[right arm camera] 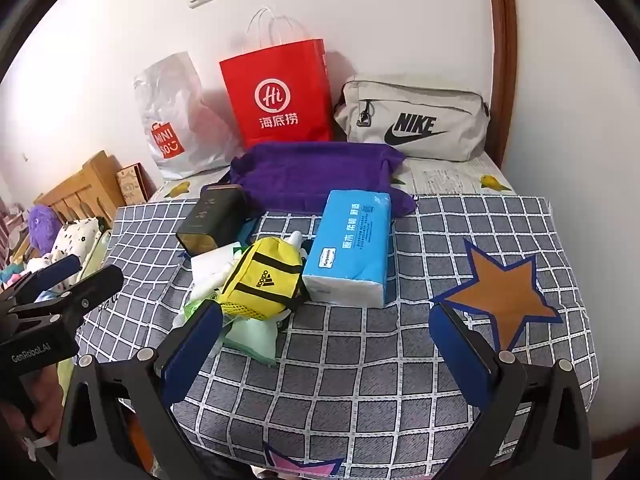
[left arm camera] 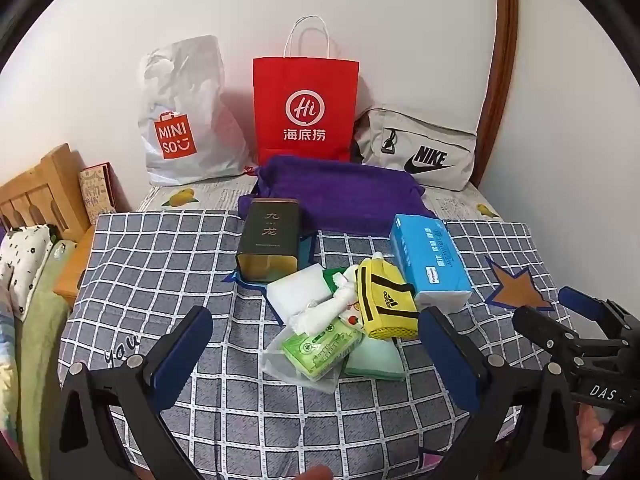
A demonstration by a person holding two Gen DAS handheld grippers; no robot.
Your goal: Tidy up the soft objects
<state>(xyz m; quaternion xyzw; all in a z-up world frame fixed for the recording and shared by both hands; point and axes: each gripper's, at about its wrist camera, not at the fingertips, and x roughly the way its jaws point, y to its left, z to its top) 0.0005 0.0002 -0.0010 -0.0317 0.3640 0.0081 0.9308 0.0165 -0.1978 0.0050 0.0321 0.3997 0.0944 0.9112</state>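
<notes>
A pile of soft things lies mid-table: a yellow Adidas pouch (left arm camera: 386, 304) (right arm camera: 264, 280), a blue tissue pack (left arm camera: 430, 258) (right arm camera: 350, 246), a green tissue packet (left arm camera: 320, 350), a white sponge block (left arm camera: 300, 292), a pale green cloth (left arm camera: 374, 362) (right arm camera: 252, 338). A purple towel (left arm camera: 336, 194) (right arm camera: 316, 174) lies behind. My left gripper (left arm camera: 316, 344) is open, just short of the pile. My right gripper (right arm camera: 326, 340) is open and empty, in front of the pouch and blue pack; it also shows in the left wrist view (left arm camera: 560, 312).
A dark tin box (left arm camera: 270, 240) (right arm camera: 212, 218) stands left of the pile. A Miniso bag (left arm camera: 180, 120), red paper bag (left arm camera: 306, 108) (right arm camera: 280, 96) and grey Nike bag (left arm camera: 420, 148) (right arm camera: 412, 118) lean on the back wall. A checked cloth (left arm camera: 160, 280) covers the table. Bedding lies left.
</notes>
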